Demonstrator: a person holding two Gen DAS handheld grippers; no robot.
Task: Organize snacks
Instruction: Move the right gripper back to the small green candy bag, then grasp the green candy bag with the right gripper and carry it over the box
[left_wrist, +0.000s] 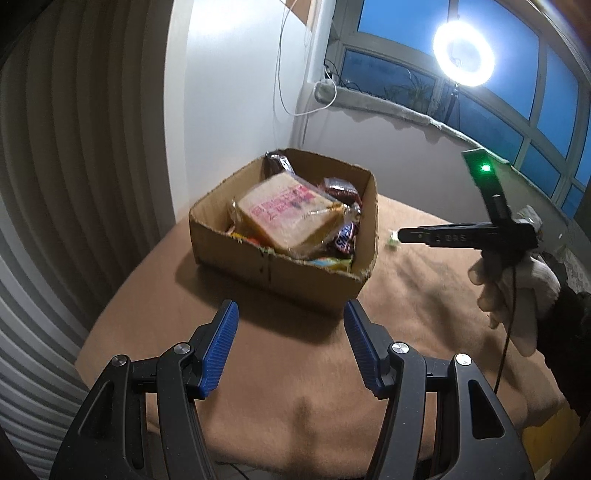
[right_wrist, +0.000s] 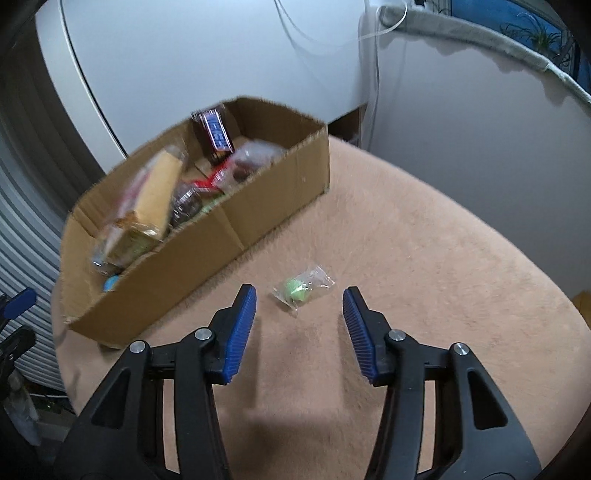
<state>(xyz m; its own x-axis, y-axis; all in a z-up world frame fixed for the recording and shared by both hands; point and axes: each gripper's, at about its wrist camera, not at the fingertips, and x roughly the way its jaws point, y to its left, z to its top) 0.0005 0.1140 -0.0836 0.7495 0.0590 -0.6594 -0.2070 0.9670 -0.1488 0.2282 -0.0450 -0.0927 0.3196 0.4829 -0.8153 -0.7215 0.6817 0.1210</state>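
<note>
A cardboard box (left_wrist: 284, 273) on a tan blanket holds several snacks: a wrapped sandwich (left_wrist: 291, 218), Snickers bars (left_wrist: 345, 238) and other packets. It also shows in the right wrist view (right_wrist: 236, 218). A small clear packet with a green sweet (right_wrist: 303, 290) lies on the blanket to the right of the box, just ahead of my right gripper (right_wrist: 299, 306), which is open and empty above it. My left gripper (left_wrist: 291, 317) is open and empty, in front of the box. The right gripper also shows from the side in the left wrist view (left_wrist: 400, 235).
The blanket-covered table (right_wrist: 424, 258) stands against a white wall and a ribbed panel (left_wrist: 55, 166). A ring light (left_wrist: 463, 53) shines by the window at the back right. A gloved hand (left_wrist: 517, 295) holds the right gripper.
</note>
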